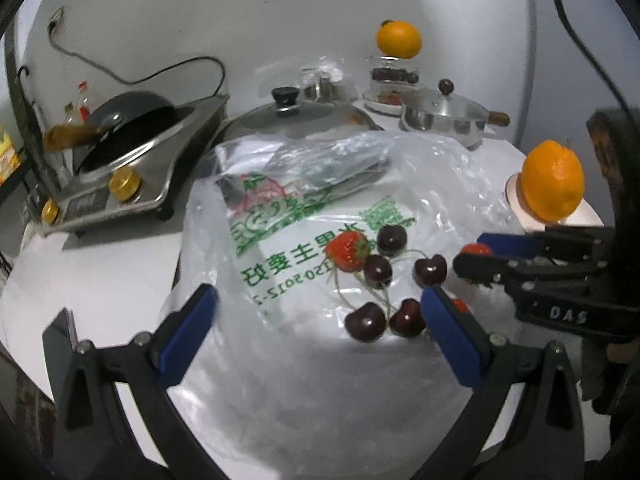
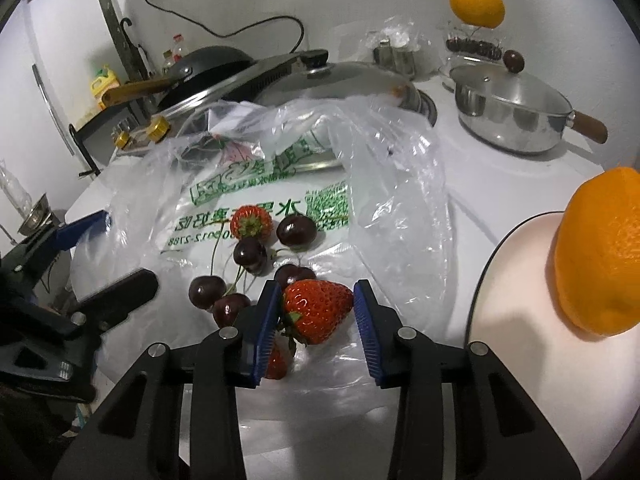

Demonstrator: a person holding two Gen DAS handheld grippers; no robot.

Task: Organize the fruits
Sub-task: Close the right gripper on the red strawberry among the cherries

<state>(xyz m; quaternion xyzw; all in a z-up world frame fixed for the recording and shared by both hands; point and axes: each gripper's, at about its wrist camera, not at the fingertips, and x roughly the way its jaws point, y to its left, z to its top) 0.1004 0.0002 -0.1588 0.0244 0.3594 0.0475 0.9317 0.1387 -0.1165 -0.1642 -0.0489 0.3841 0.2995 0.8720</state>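
Several dark cherries (image 1: 378, 270) (image 2: 250, 255) and a strawberry (image 1: 347, 251) (image 2: 251, 222) lie on a clear plastic bag (image 1: 288, 216) (image 2: 392, 200) with green print. My right gripper (image 2: 316, 312) (image 1: 476, 258) is around a second strawberry (image 2: 316, 308) (image 1: 475, 249); its blue pads touch the sides. A third strawberry (image 2: 278, 360) lies under its left finger. My left gripper (image 1: 316, 320) is open over the bag, its right finger next to the near cherries. An orange (image 1: 554, 184) (image 2: 600, 252) sits on a white plate (image 2: 516, 292).
A lidded steel saucepan (image 1: 444, 114) (image 2: 512, 112), a big glass lid (image 1: 296, 116) (image 2: 336, 80), and an induction cooker with a black wok (image 1: 128, 144) (image 2: 208, 68) stand behind. Another orange (image 1: 399, 39) (image 2: 476, 3) tops a glass container of cherries at the back.
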